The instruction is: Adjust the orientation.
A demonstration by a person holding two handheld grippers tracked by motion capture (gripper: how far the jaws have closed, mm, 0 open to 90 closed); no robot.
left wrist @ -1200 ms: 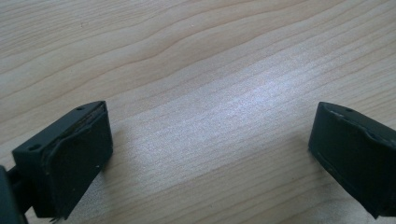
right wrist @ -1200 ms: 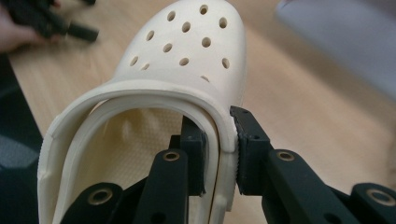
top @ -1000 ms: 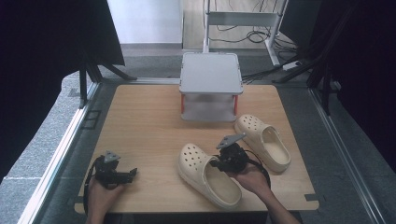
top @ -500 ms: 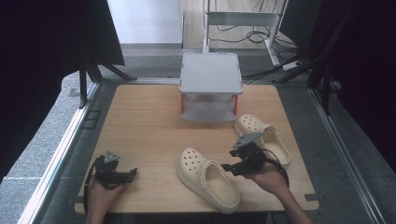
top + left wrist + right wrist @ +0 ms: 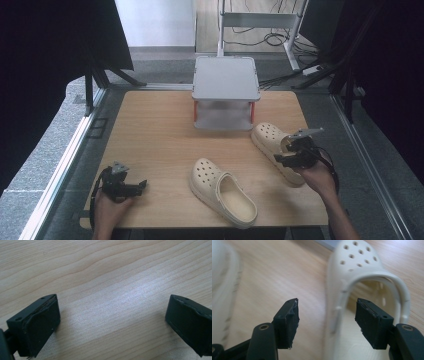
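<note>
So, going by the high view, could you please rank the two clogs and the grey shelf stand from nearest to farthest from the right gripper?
1. Right-hand clog, directly under the right gripper, near the table's right edge.
2. Middle clog, at the front centre.
3. Grey shelf stand, at the table's back edge.

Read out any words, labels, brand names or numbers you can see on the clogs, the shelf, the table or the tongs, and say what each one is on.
No readable text in any view.
Two cream foam clogs, one at the middle of the table and one at the right: no lettering or logo shows.
Grey two-tier shelf: plain.
Light wooden table: wood grain alone.
Black left tongs and right tongs: no markings.
</note>
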